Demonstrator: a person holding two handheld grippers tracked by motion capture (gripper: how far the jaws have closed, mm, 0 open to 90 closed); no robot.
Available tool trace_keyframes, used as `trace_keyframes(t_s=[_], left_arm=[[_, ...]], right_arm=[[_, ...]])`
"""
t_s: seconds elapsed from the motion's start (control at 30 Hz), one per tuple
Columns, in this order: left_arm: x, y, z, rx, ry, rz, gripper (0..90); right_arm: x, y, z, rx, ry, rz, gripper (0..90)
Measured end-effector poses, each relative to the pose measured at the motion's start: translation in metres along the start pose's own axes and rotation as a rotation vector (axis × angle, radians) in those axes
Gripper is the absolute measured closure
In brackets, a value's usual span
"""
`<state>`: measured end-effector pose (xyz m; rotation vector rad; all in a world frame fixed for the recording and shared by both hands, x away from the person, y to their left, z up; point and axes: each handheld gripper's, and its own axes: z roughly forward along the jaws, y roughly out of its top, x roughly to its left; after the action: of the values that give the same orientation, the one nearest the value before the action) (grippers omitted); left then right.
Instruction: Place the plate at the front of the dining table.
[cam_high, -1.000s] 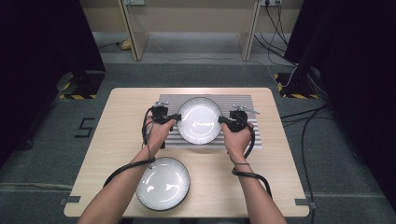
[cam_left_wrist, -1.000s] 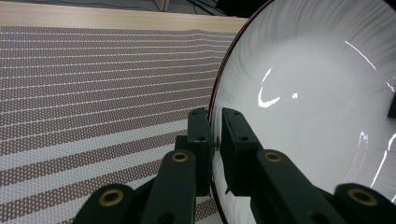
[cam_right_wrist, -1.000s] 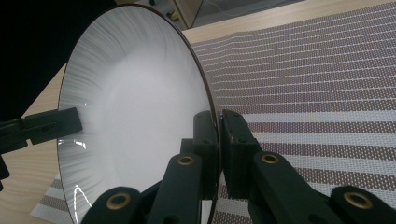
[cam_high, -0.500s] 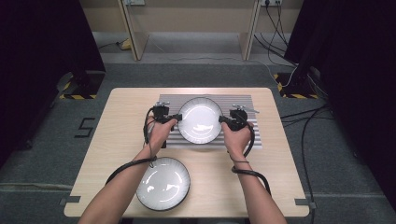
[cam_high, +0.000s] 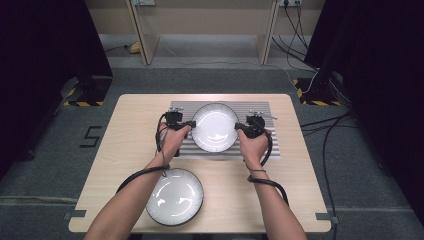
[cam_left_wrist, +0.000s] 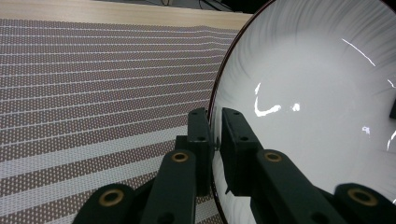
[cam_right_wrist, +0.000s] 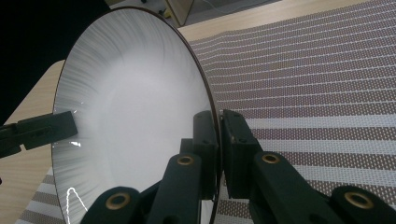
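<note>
A white plate (cam_high: 215, 127) with a dark rim is held above the striped placemat (cam_high: 260, 145) at the table's far middle. My left gripper (cam_high: 190, 124) is shut on the plate's left rim; in the left gripper view its jaws pinch the rim of the plate (cam_left_wrist: 317, 107). My right gripper (cam_high: 239, 127) is shut on the right rim, and the right gripper view shows the plate (cam_right_wrist: 135, 112) clamped between its jaws, with the other gripper's jaw (cam_right_wrist: 39, 131) at the far edge. A second white plate (cam_high: 174, 196) lies flat near the front edge.
The wooden table (cam_high: 130, 130) has bare room at its left and right sides. Cables trail from both grippers across the table. Beyond it are grey carpet, desk legs and floor cables (cam_high: 330, 125) at the right.
The held plate and both grippers have shifted slightly; otherwise the grip on both rims is the same.
</note>
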<state>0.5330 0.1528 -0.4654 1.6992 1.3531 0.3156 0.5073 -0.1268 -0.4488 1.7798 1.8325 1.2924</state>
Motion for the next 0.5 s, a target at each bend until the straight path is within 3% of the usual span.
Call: trace_keyframes(t_s=[0.5], left_arm=[[0.004,0.002,0.012,0.018,0.025,-0.009,81.3]], right_arm=[[-0.003,0.002,0.013,0.013,-0.009,0.003,85.1]])
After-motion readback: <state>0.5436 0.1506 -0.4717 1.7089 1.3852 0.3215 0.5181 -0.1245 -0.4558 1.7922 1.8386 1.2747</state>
